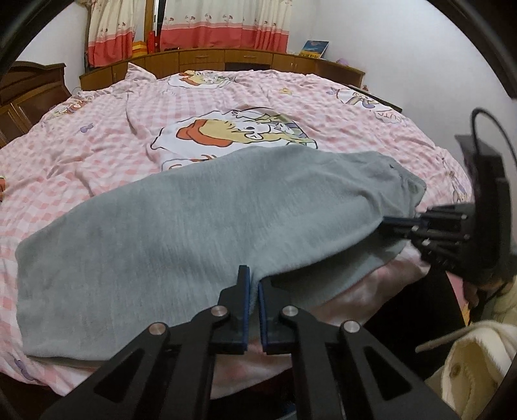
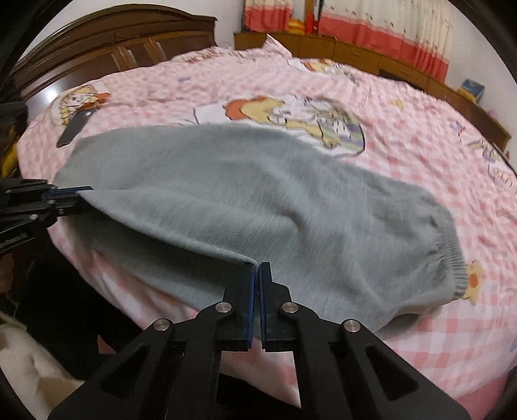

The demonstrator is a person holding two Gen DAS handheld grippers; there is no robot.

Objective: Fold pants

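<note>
The left gripper has its blue-padded black fingers drawn narrow, pinching the near edge of the soft grey fleece pants. The right gripper is likewise pressed tight on the same near edge, further along toward the waist, lifting the cloth into a small peak. From the left wrist view the right gripper shows at the right, its tips buried in a fold of the fabric; from the right wrist view the left gripper shows at the left, gripping the hem.

The pants lie lengthwise along the near side of the bed, with the ribbed elastic waistband at the right end. Beneath them spreads a pink-and-white checked quilt with cartoon prints. A dark phone rests on the quilt just beyond the pants' leg end. Behind the bed stand a carved brown wooden headboard, low wooden cabinets and cream-and-red curtains.
</note>
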